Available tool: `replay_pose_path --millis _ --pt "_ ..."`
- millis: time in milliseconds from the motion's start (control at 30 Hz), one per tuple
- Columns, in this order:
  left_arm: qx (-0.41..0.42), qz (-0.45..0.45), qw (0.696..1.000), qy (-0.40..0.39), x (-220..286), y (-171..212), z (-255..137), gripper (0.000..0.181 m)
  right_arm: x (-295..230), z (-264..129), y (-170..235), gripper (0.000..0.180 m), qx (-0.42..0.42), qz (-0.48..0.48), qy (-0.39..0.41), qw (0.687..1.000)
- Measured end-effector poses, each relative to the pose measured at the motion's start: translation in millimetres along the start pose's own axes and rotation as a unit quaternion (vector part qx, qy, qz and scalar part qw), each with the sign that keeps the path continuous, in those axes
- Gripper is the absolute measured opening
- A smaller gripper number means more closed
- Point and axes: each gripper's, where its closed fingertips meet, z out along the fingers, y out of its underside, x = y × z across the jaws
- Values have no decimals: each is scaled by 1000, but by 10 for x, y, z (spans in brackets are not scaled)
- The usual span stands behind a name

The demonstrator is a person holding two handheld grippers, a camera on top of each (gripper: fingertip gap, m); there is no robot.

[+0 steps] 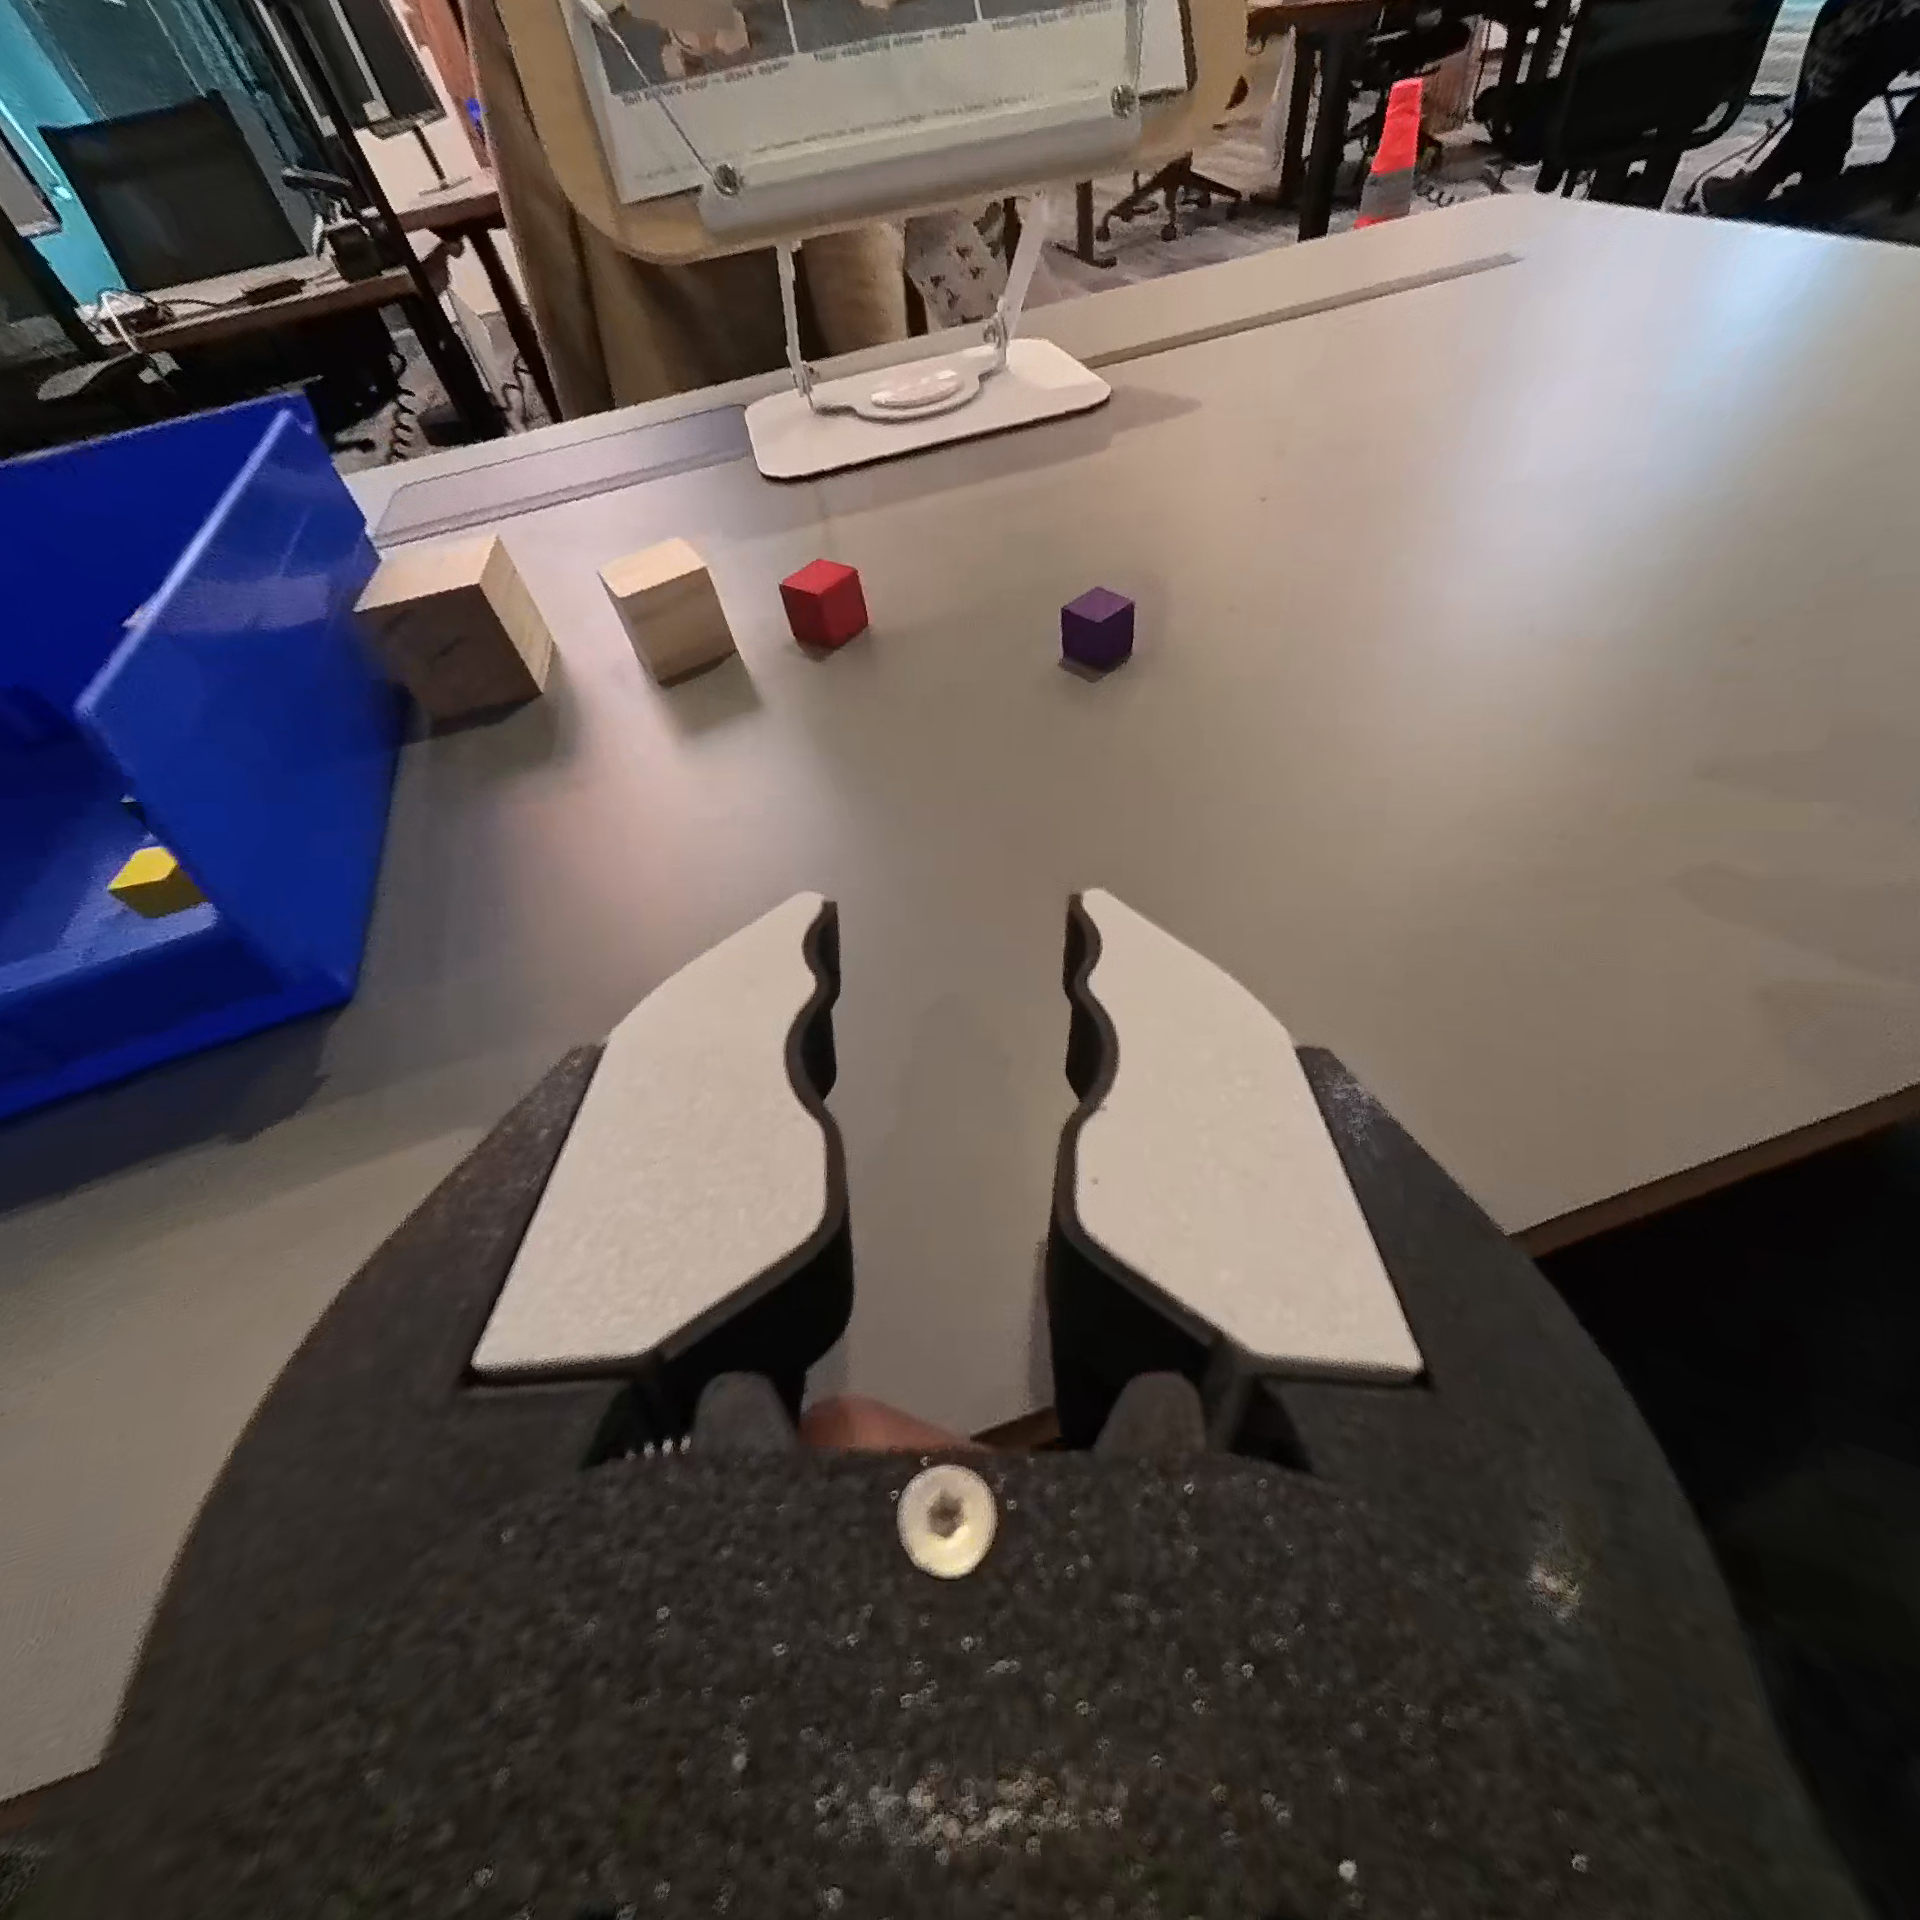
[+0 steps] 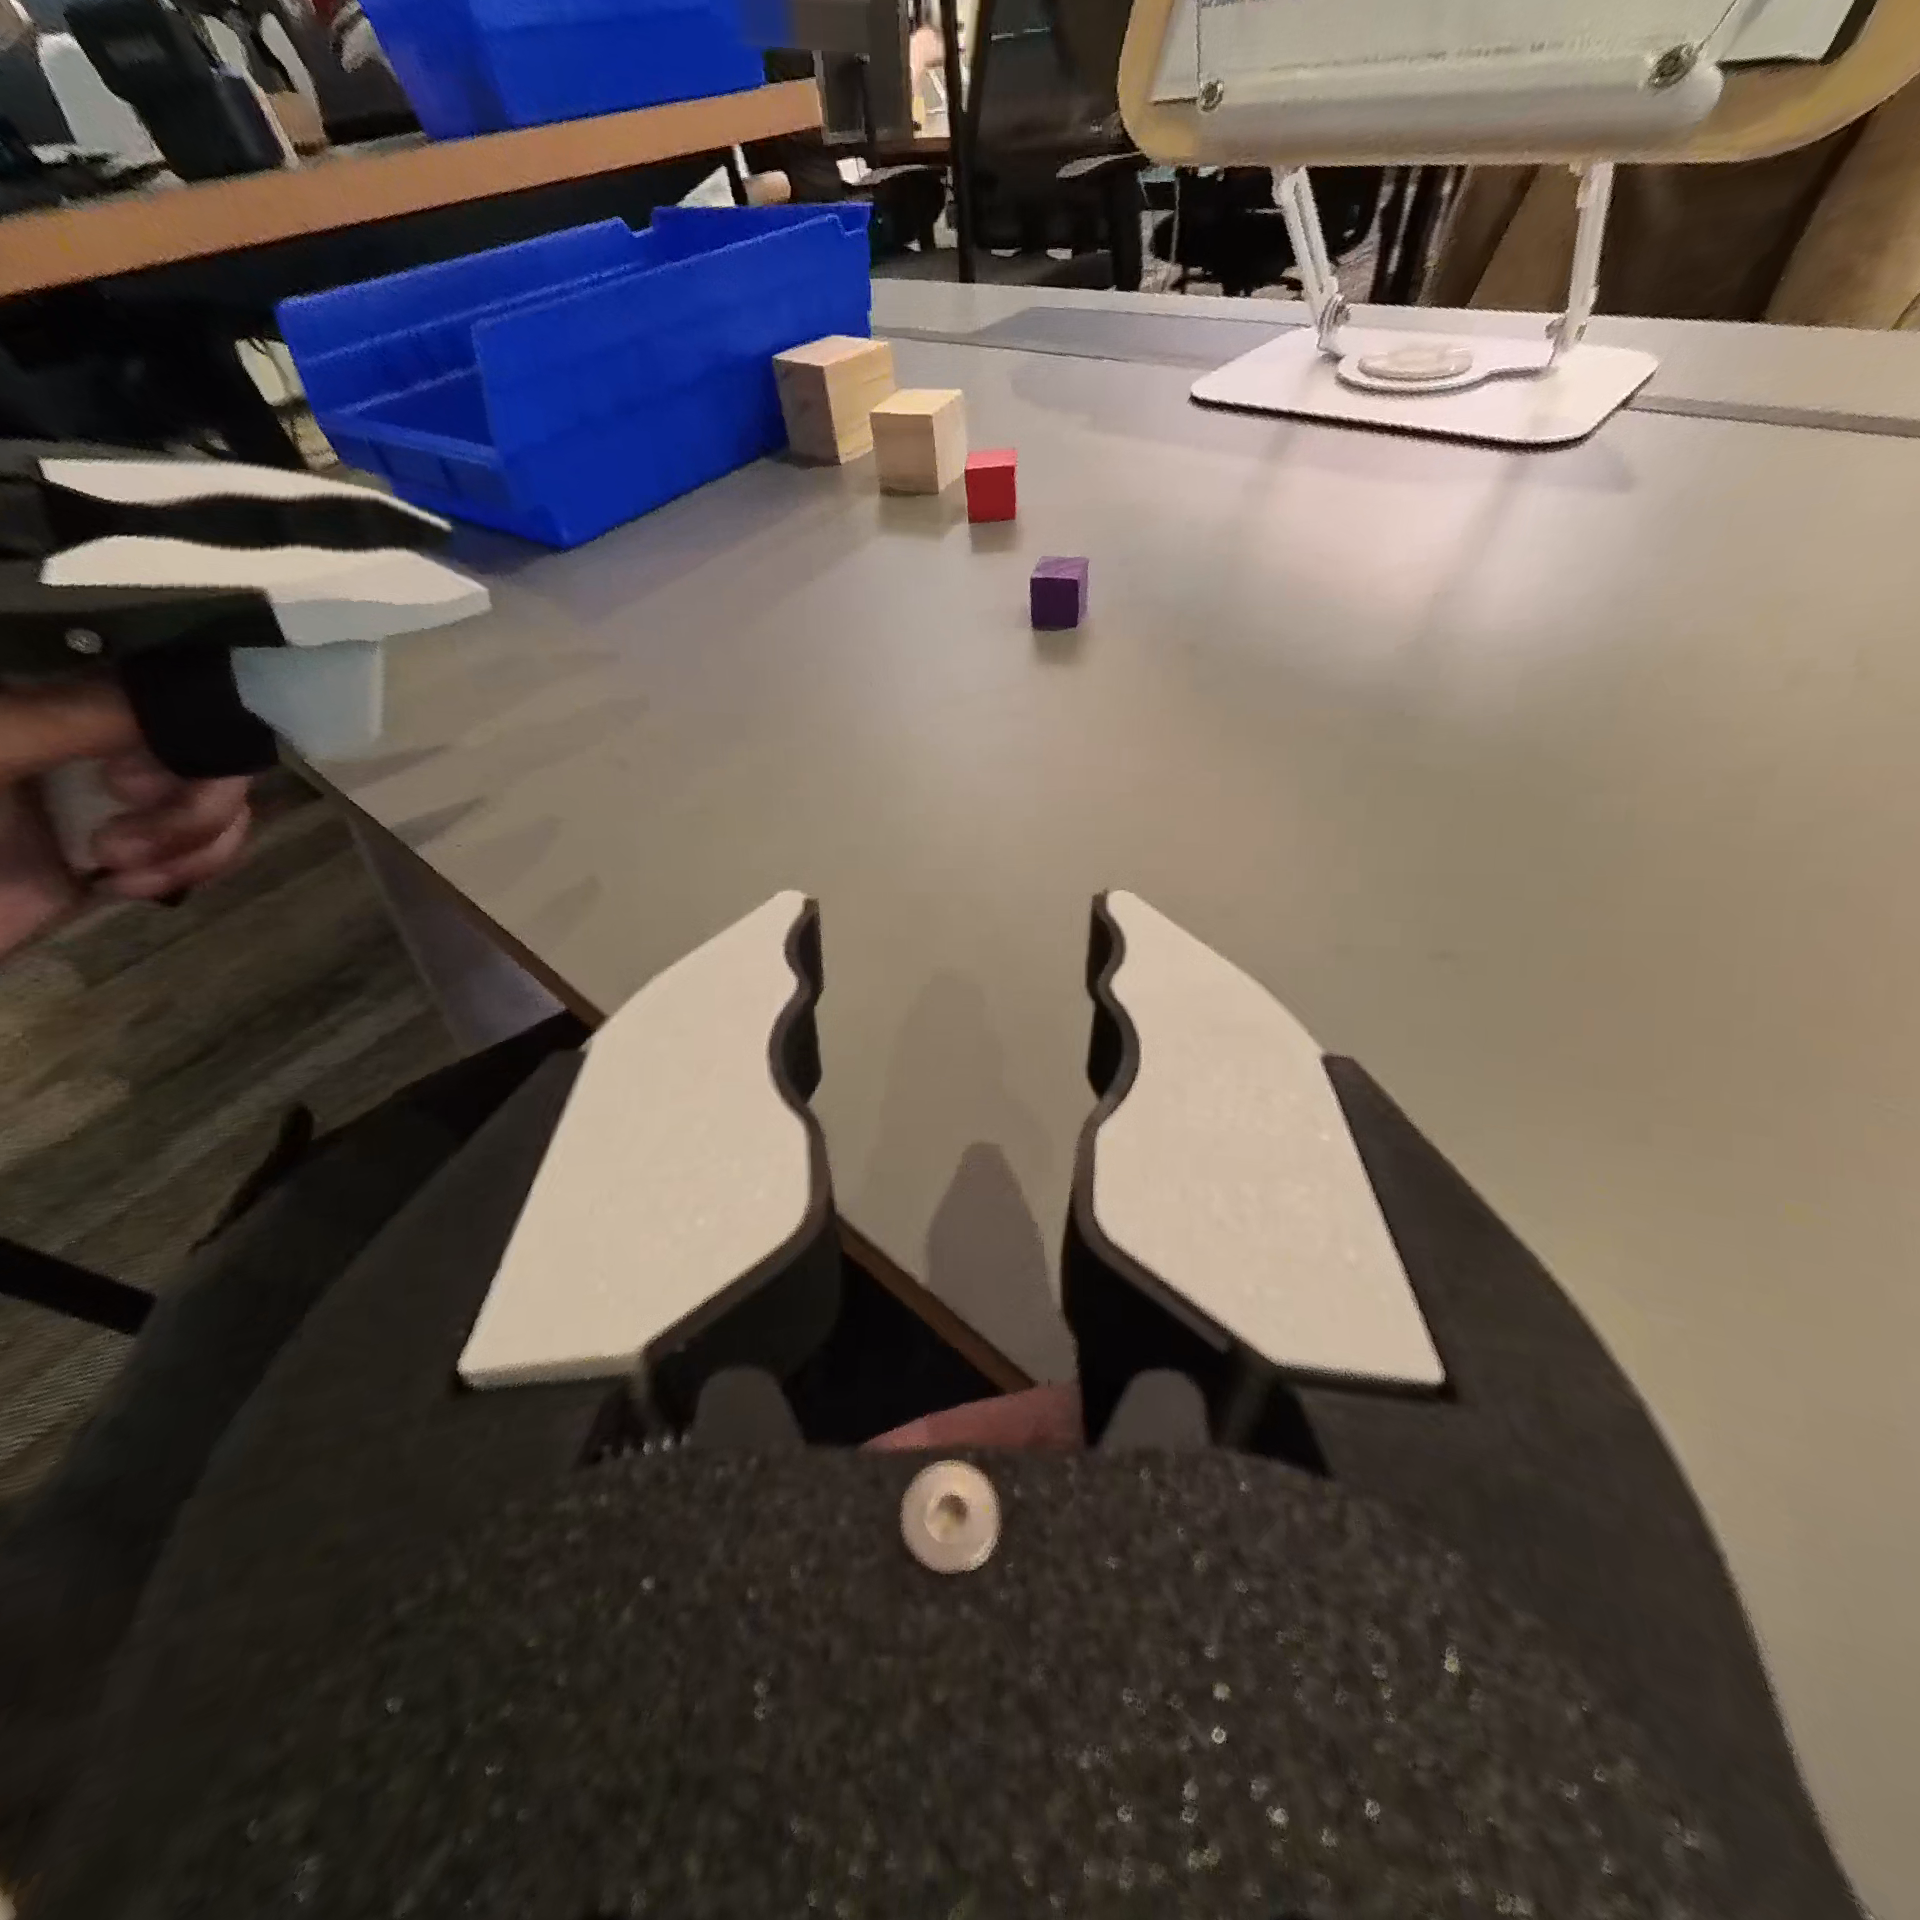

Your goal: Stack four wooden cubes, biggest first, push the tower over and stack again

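Four cubes sit separately on the grey tabletop (image 1: 1351, 727), none stacked, in a rough row well ahead of both claws. Biggest is a plain pale wooden cube (image 1: 457, 639), far left of the left claw's line, just beside the wall of a blue plastic bin (image 1: 239, 748); can't tell if they touch. Next to the right comes a smaller plain pale wooden cube (image 1: 670, 610), then a small red painted cube (image 1: 824, 604), w/ gaps between them. A small purple painted cube (image 1: 1097, 627) stands apart from the other three, ahead and slightly right of the left claw.

From the right wrist view the same row runs away diagonally: big wooden cube (image 2: 831, 398) farthest, mid wooden cube (image 2: 918, 440) in front of it, red cube (image 2: 990, 484) nearer, purple cube (image 2: 1059, 592) nearest, ahead of the right claw and a bit right of its centre line.

Left gripper (image 1: 951, 920): fingers spread, nothing between them, over the near part of the table. Right gripper (image 2: 951, 920): also spread and empty, at the near table edge. In the right view the left gripper (image 2: 457, 566) shows at far left, held in a person's hand (image 2: 114, 800).

Inside the blue bin lies a small yellow cube (image 1: 156, 881). Beyond the cubes, at the table's far side, a white stand base (image 1: 928, 403) holds up a tilted white panel (image 1: 883, 114). Behind, an orange cone (image 1: 1395, 156) on the floor.
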Motion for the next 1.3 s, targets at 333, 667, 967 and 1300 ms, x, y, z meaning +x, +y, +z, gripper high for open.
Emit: replay_pose_path --millis 333,667,967,1300 --pt "-21 11 1000 9 95 119 27 41 76 59 98 48 -14 -18 19 1000" --pt "-67 35 996 42 169 220 70 44 115 70 159 47 -30 -13 22 999" --pt "-231 399 887 17 -1046 -981 849 54 61 95 177 46 -41 -45 17 998" --pt "-530 558 636 60 -2171 -549 2008 55 -19 101 252 44 -54 -75 0 996"
